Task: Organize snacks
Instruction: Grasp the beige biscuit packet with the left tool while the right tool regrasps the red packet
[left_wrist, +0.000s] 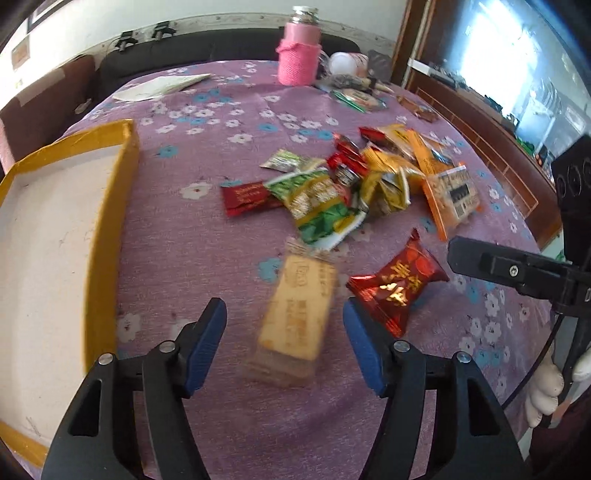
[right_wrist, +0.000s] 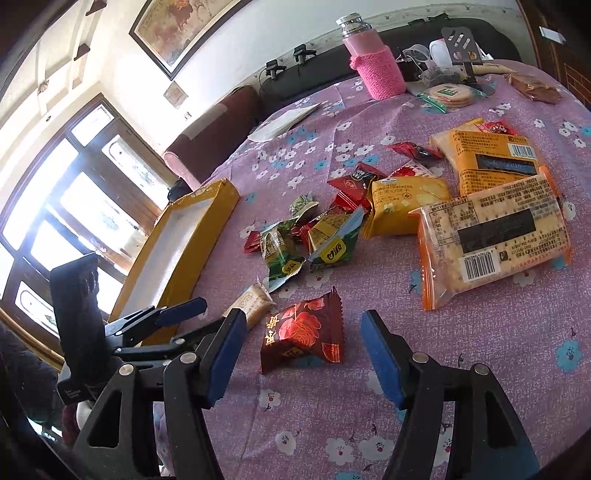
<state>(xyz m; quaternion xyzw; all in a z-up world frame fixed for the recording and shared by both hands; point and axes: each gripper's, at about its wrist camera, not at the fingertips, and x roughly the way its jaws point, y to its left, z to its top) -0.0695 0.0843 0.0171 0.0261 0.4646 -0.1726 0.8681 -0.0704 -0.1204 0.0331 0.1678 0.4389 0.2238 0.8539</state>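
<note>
A pile of wrapped snacks (left_wrist: 354, 181) lies on the purple flowered tablecloth (left_wrist: 207, 258). My left gripper (left_wrist: 284, 332) is open, its blue pads on either side of a tan biscuit packet (left_wrist: 299, 317), apart from it. A red foil packet (left_wrist: 397, 284) lies just right of it. My right gripper (right_wrist: 299, 354) is open around that red foil packet (right_wrist: 303, 334), not touching it. The tan biscuit packet (right_wrist: 253, 301) and the left gripper (right_wrist: 177, 314) show at the left in the right wrist view. An empty yellow-rimmed box (left_wrist: 55, 258) sits at the left, also in the right wrist view (right_wrist: 177, 243).
Large orange cracker bags (right_wrist: 495, 236) lie at the right of the pile. A pink knit-covered bottle (left_wrist: 299, 55), a white paper (left_wrist: 162, 86), a round biscuit pack (right_wrist: 450, 94) and small clutter stand at the far side. A dark sofa (left_wrist: 207, 48) runs behind the table.
</note>
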